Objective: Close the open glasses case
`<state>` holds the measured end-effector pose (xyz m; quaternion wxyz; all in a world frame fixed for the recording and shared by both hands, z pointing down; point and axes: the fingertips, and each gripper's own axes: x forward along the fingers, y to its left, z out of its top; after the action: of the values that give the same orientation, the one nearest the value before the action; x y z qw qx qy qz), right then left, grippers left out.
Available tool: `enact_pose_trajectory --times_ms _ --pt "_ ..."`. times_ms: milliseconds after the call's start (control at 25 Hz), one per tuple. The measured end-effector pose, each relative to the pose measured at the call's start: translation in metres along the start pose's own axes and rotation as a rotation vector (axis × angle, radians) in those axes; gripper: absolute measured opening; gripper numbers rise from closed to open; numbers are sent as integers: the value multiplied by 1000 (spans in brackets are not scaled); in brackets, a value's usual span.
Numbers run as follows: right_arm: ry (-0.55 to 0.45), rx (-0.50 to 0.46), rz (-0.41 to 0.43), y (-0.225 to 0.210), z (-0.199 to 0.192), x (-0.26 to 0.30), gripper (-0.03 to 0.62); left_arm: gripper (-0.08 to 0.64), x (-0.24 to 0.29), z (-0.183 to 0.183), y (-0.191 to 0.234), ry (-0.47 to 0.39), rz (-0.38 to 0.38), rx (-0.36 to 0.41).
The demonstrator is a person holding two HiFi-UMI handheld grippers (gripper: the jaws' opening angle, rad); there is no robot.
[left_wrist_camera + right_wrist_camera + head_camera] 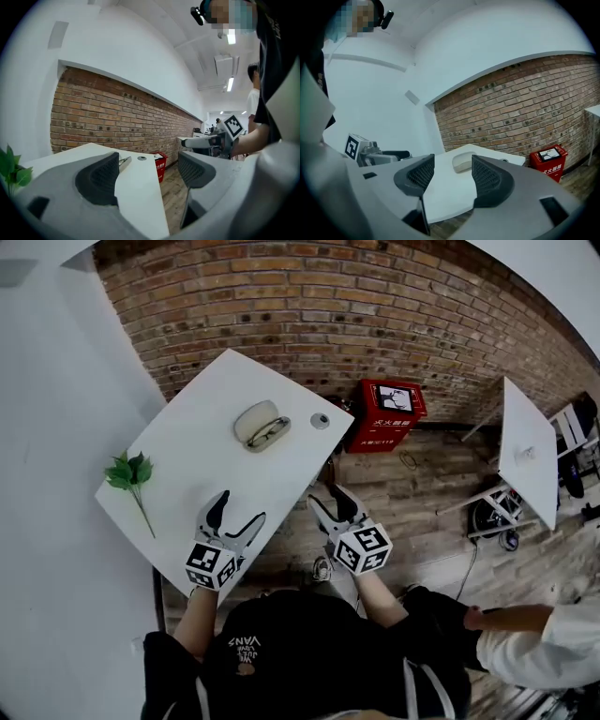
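White table (202,460): carried the glasses case (262,425) near its far right corner, lid up, with what looked like glasses inside.
Left gripper (240,507): hung over the table's near corner, well apart from the case, jaws spread with nothing between them.
Right gripper (326,495): hung just off the right edge, jaws spread and empty.
Risk: a one-sided push on the lid would probably slide the case toward the small round disc (321,421) at the far edge; an unbraced base might tip.

Office-like lab space is showing: white rectangular table (202,442) standing against red-brown brick wall (328,306), red plastic box (386,413) sitting at the wall's foot, wood-plank floor (422,521) spreading out from it.
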<state>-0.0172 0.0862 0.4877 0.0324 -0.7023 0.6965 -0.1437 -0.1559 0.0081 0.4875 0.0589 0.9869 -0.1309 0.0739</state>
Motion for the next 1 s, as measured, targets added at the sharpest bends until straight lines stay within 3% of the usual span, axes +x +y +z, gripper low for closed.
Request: enact_pose_trajectory --times_ms 600,1000 --pt "82 -54 276 -93 30 40 250 409 71 14 -15 -26 293 -29" --pt "134 -49 351 -103 24 80 250 416 92 12 6 -6 348 -51"
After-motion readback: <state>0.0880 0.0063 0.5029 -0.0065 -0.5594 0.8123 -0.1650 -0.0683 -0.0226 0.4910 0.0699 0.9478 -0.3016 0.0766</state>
